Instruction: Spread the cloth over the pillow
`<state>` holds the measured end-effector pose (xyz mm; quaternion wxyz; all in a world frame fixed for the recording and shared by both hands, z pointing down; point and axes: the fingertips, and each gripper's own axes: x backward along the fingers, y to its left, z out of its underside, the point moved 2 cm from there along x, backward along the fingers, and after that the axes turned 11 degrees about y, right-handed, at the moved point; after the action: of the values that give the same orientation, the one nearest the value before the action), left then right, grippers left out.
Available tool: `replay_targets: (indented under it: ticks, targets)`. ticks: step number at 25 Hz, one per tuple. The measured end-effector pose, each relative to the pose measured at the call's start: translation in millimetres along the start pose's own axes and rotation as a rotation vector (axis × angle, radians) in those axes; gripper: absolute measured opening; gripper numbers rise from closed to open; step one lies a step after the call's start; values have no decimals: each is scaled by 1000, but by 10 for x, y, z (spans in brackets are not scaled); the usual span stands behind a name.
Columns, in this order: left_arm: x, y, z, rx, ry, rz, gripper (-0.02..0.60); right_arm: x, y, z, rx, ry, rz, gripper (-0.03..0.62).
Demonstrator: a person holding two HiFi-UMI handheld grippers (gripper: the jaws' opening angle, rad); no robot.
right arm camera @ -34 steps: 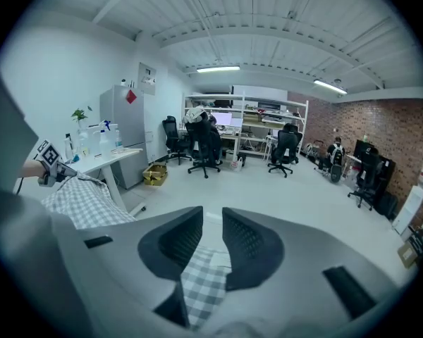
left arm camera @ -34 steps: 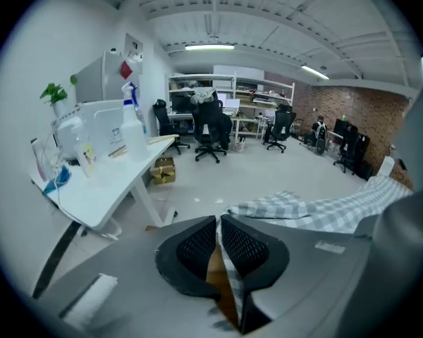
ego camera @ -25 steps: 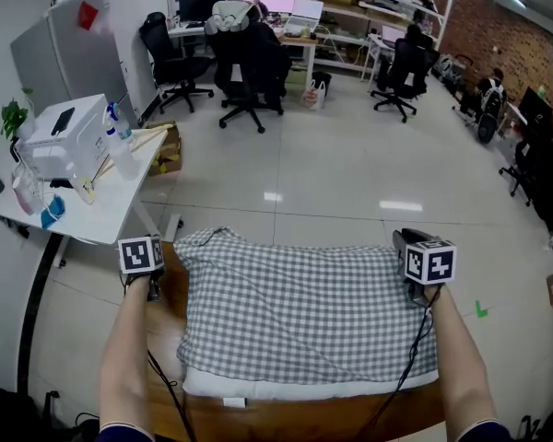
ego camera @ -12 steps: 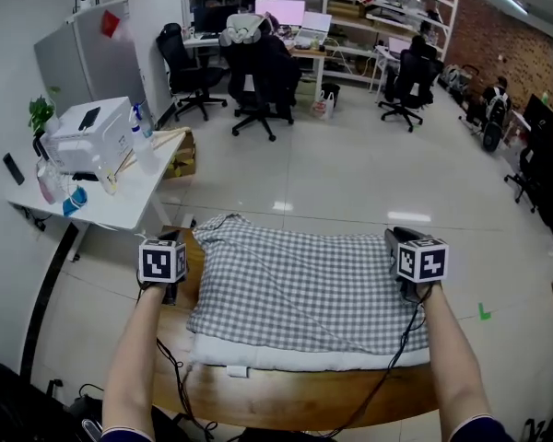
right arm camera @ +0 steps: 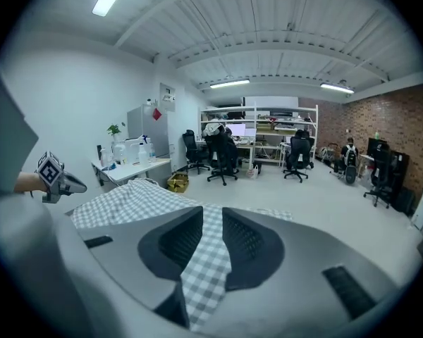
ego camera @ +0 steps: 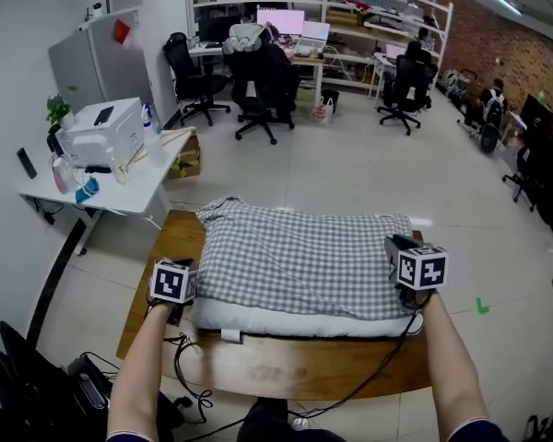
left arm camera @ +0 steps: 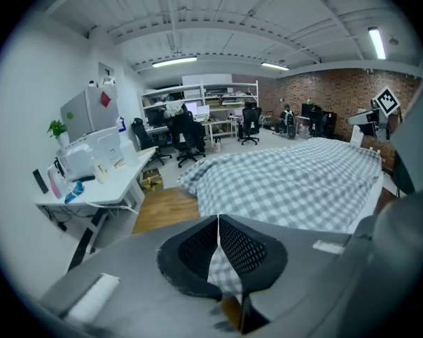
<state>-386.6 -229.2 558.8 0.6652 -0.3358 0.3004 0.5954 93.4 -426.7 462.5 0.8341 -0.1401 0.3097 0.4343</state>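
Cloth (ego camera: 304, 256) covers nearly all of the pillow (ego camera: 286, 318), which lies on the desk (ego camera: 286, 371). Only a white strip of pillow shows along its near edge. My left gripper (left arm camera: 217, 248) is pressed together on a thin fold of cloth at the pillow's near left corner. My right gripper (right arm camera: 206, 248) pinches a wider band of cloth by the pillow's near right corner. At the pillow's far left corner the cloth is bunched into a small lump, and soft wrinkles run over the top.

I judge that the step in hand is to draw the near hem down over the white strip. To do it well, I should move both grippers together toward the pillow's near side, at equal height and equal speed, so that the checks run straight and the cloth does not go oblique. The pull must be gentle, because the pillow looks light and may slide on the desk with the cloth. The left grip is thin, so a jerk may let it slip out. I should release only when the hem hangs past the near edge.
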Motion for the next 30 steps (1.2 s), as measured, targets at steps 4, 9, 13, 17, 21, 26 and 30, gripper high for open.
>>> replay_targets:
  ticks: [4, 9, 13, 17, 21, 26, 30]
  targets:
    - [-63, -237, 320, 60, 1, 112, 73, 199, 44, 280, 0, -1, 4, 103]
    - [-100, -443, 454, 124, 7, 182, 198, 394, 82, 476, 7, 4, 4, 103]
    - [-121, -497, 486, 125, 20, 186, 64, 523, 106, 594, 12, 5, 10, 101]
    - [-15, -514, 443, 103, 17, 160, 6, 669, 60, 626, 22, -6, 25, 103]
    - [105, -569, 562, 89, 21, 158, 5, 754, 58, 743, 13, -4, 24, 101]
    - [240, -612, 652, 109, 11, 153, 5, 831, 68, 920, 13, 8, 20, 101]
    - [300, -644, 741, 120, 16, 162, 3, 912, 13, 1075, 0, 19, 26, 101]
